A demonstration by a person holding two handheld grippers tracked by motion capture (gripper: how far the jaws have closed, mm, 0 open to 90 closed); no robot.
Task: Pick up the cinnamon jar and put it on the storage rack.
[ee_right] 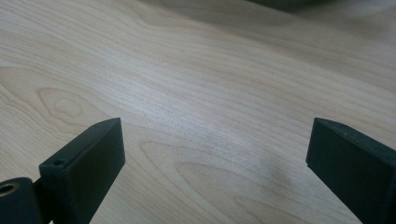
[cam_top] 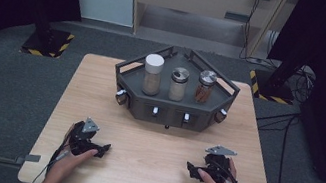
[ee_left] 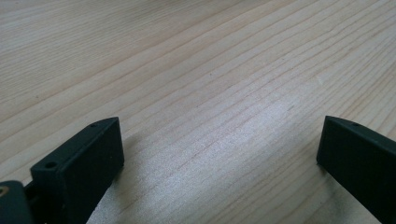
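Observation:
A dark grey angular rack (cam_top: 171, 113) stands at the far middle of the wooden table (cam_top: 150, 150). On it are three spice jars: a white-lidded jar (cam_top: 152, 74), a silver-capped jar of pale powder (cam_top: 178, 84) and a silver-capped jar of brown sticks (cam_top: 205, 87). My left gripper (cam_top: 104, 149) rests on the table near the front left, open, with bare wood between its jaws (ee_left: 219, 140). My right gripper (cam_top: 190, 169) rests at the front right, open too, pointing inward over bare wood (ee_right: 215, 140).
The rack has small white knobs (cam_top: 154, 112) on its front face and round knobs (cam_top: 120, 95) at its corners. Cables trail from both grippers off the front edge. Black stands with hazard-striped bases (cam_top: 47, 43) flank the table on the floor.

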